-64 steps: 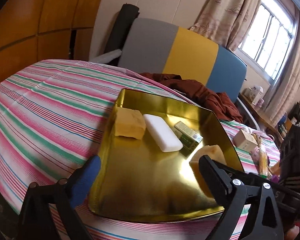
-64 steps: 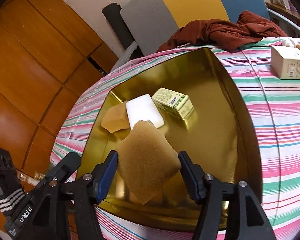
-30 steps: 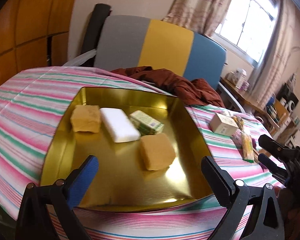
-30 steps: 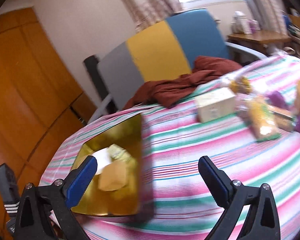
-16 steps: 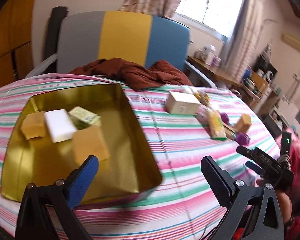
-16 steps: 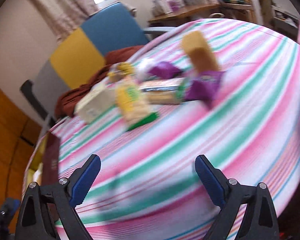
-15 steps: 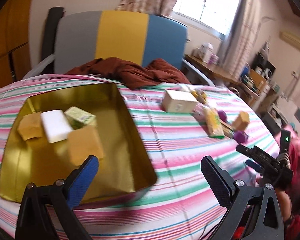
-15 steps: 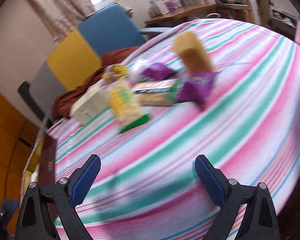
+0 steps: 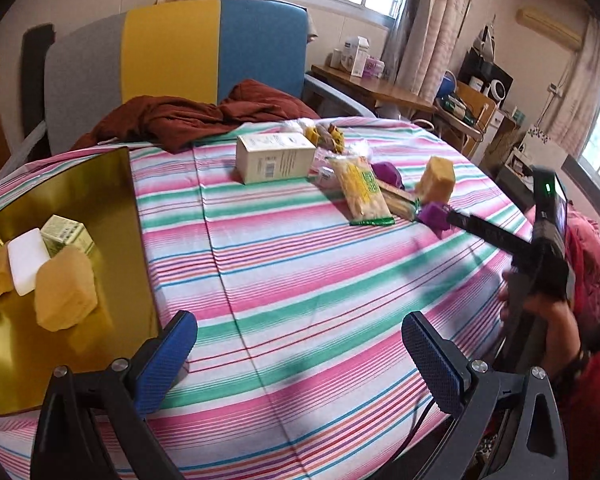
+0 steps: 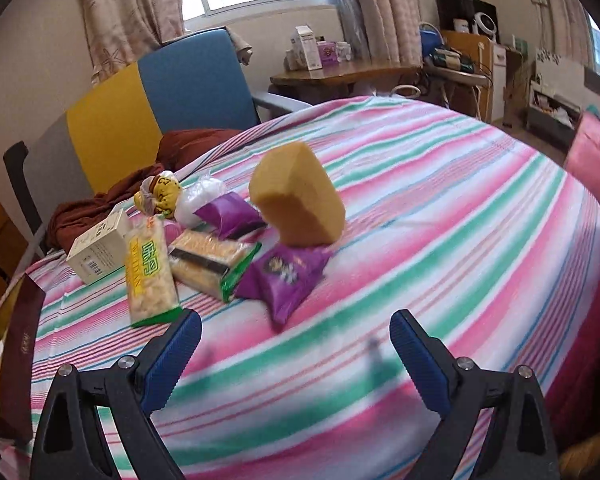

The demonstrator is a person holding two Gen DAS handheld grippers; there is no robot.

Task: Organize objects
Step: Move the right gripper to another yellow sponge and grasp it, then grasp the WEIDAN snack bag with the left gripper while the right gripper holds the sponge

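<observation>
Two claws, both spread wide and carrying nothing, face a round surface [image 9: 300, 264] covered in a pink, green and white striped cloth. The right claw [image 10: 296, 340] looks straight at a tan sponge block [image 10: 298, 200] standing on end, its long axis tilted up and leaning toward the far left, its lower end resting on the edge of a purple foil snack packet [image 10: 286, 276]. This block lies directly ahead of the right claw and slightly above the line of its fingertips, with bare cloth between them; the packet sits nearer, just left of centre.

Left of the block lies a loose cluster: a clear-wrapped wafer pack with green ends [image 10: 210, 260], a long yellow-and-green cracker bag [image 10: 150, 272] and a cream cardboard box [image 10: 100, 248].

The left claw [image 9: 300, 344] hangs over the near edge of the surface, beside a gold metal tray [image 9: 60, 240] at its left. That tray already holds two tan sponges, a white bar and a small green carton. In the left view the tan sponge block [image 9: 438, 178] appears well away to the far right, with the right claw's fingers reaching toward that cluster.

Judged from this layout, the right claw is much the nearer to the block, and its jaws would need to close across the block's short sides.
</observation>
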